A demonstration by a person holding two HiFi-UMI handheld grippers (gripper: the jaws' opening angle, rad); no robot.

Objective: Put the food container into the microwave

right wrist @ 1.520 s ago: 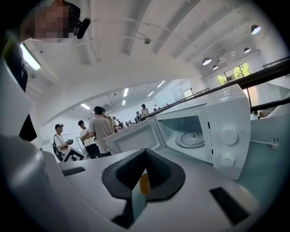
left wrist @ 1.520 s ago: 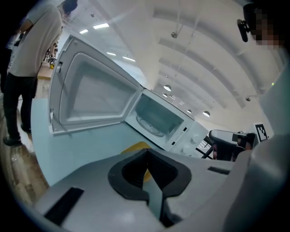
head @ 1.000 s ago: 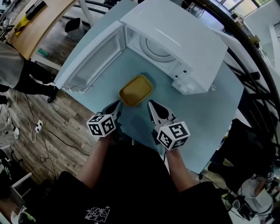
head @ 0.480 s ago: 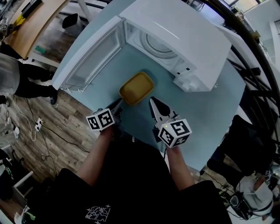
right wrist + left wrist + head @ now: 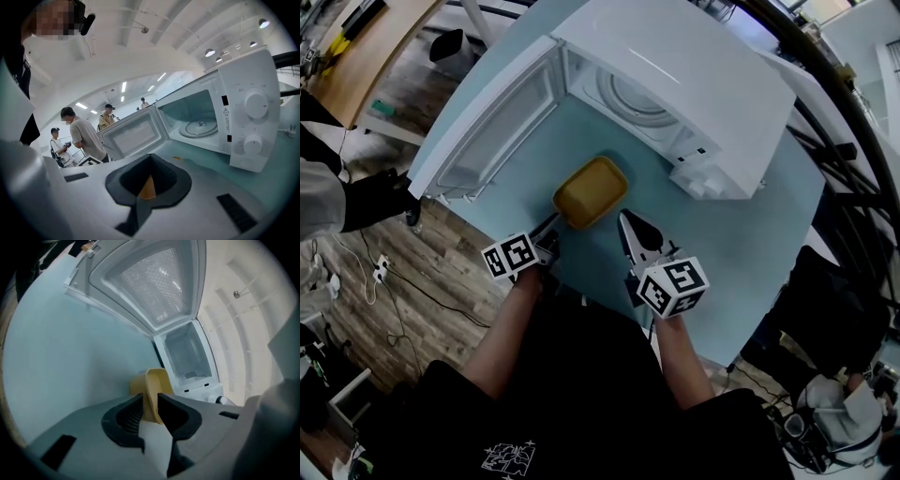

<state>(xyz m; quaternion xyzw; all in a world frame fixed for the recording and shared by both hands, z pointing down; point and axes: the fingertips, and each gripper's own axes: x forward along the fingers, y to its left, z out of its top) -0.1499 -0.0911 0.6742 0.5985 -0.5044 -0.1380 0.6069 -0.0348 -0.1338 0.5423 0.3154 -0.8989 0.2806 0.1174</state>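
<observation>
The yellow food container (image 5: pixel 591 192) sits on the light blue table (image 5: pixel 741 244) just in front of the open white microwave (image 5: pixel 675 84). My left gripper (image 5: pixel 551 225) is shut on the container's near left rim. In the left gripper view the yellow rim (image 5: pixel 157 380) stands pinched between the dark pads of the left gripper (image 5: pixel 151 399). My right gripper (image 5: pixel 625 220) is shut and holds nothing, its tip beside the container's near right corner. A sliver of the container (image 5: pixel 147 188) shows through the hollow of the right gripper (image 5: pixel 150 158).
The microwave door (image 5: pixel 487 122) swings out to the left, reaching the table's left edge. The glass turntable (image 5: pixel 633 98) lies inside the cavity. Several people (image 5: pixel 84 136) stand beyond the table. Wooden floor (image 5: pixel 412 281) lies left of the table's near edge.
My left gripper has moved in toward the container and shut on its rim. The right gripper and the container have barely moved.
</observation>
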